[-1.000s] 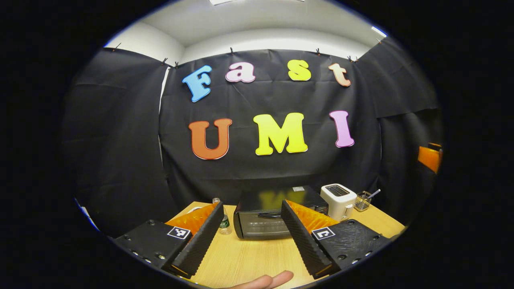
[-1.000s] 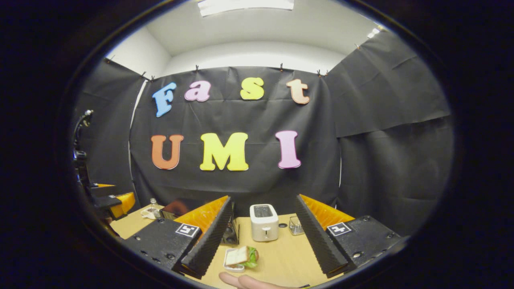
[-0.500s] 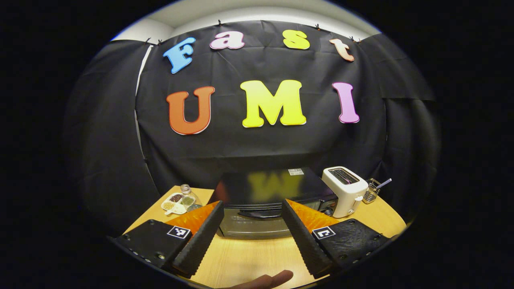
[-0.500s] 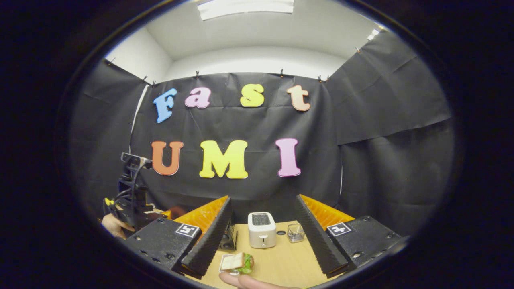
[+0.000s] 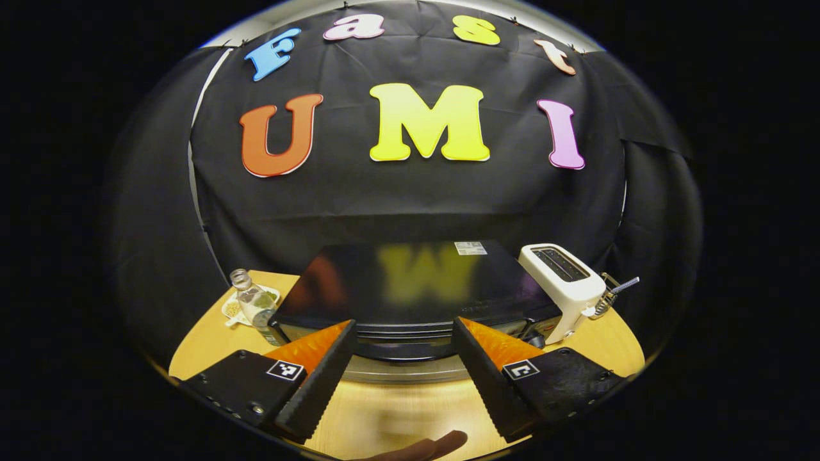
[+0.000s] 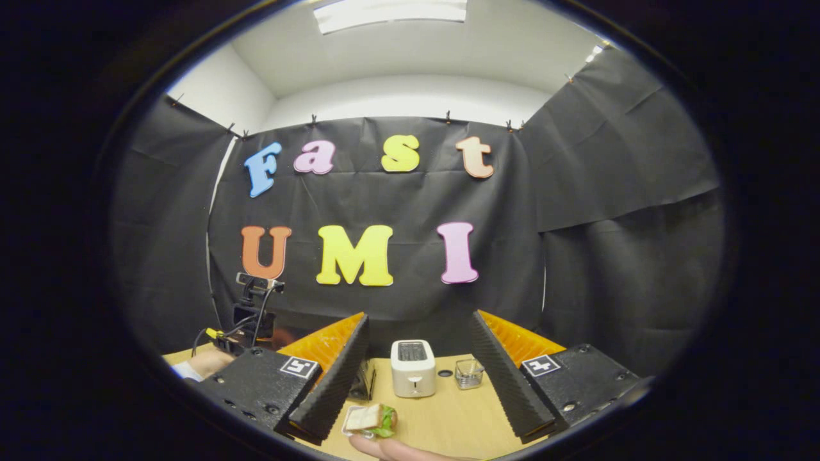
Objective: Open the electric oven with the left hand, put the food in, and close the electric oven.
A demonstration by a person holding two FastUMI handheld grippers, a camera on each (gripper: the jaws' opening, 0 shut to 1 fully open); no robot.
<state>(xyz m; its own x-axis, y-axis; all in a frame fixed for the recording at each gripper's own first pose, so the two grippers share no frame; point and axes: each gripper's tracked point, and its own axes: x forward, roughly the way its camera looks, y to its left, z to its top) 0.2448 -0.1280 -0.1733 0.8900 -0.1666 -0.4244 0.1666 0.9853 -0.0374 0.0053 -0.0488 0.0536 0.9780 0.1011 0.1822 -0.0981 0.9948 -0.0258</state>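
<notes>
Overhead, a ceiling light [image 6: 392, 11] glows; both claws gape above the wooden table [image 5: 391, 410], oven [image 5: 410, 288] shut.

- Black cloth [image 6: 608, 211] hangs as the booth's wall at the far side and on the right, clipped along its top edge and creased in places.
- Above the cloth, a white wall [image 6: 410, 96] and a white ceiling [image 6: 410, 54] show.
- A long ceiling light [image 6: 391, 9] glows near the top of the right gripper view.
- A light wooden table [image 5: 397, 410] with a pale grain stands in front of the far cloth; its surface reflects some light.
</notes>
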